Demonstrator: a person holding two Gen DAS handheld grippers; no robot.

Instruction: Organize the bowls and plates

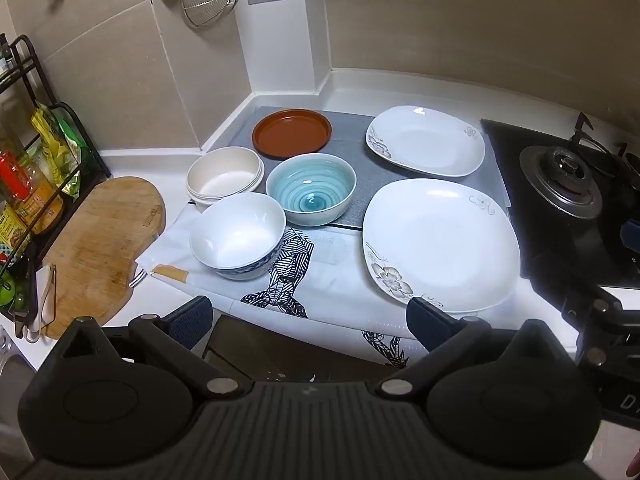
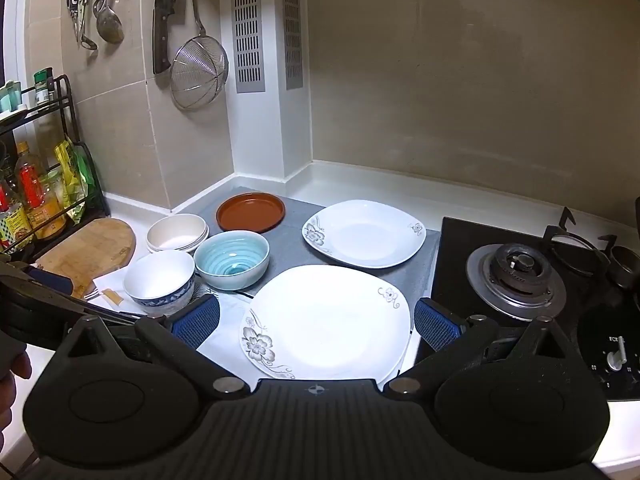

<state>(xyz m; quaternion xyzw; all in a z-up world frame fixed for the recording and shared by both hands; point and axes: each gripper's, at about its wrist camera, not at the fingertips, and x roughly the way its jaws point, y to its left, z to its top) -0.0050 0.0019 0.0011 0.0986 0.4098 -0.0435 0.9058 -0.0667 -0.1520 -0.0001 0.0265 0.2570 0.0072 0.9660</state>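
Crockery fills the left wrist view: our left tongs (image 1: 310, 320) stand wide apart and empty over the worktop (image 1: 168, 300), short of the white bowl (image 1: 238, 234), teal bowl (image 1: 311, 188), stacked cream bowls (image 1: 224, 174) and brown plate (image 1: 292, 132). We judge them glazed, slippery, breakable; rims offer the hold.

From the right wrist, our right tongs (image 2: 316, 320), also apart and empty, straddle the near square plate (image 2: 328, 324); the far square plate (image 2: 364, 232) lies behind. We would pinch its thin edge.

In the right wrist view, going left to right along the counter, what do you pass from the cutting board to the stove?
Wooden cutting board → white bowl with blue patterned outside → pale blue spiral-glazed bowl → near white square floral plate → black gas stove burner.
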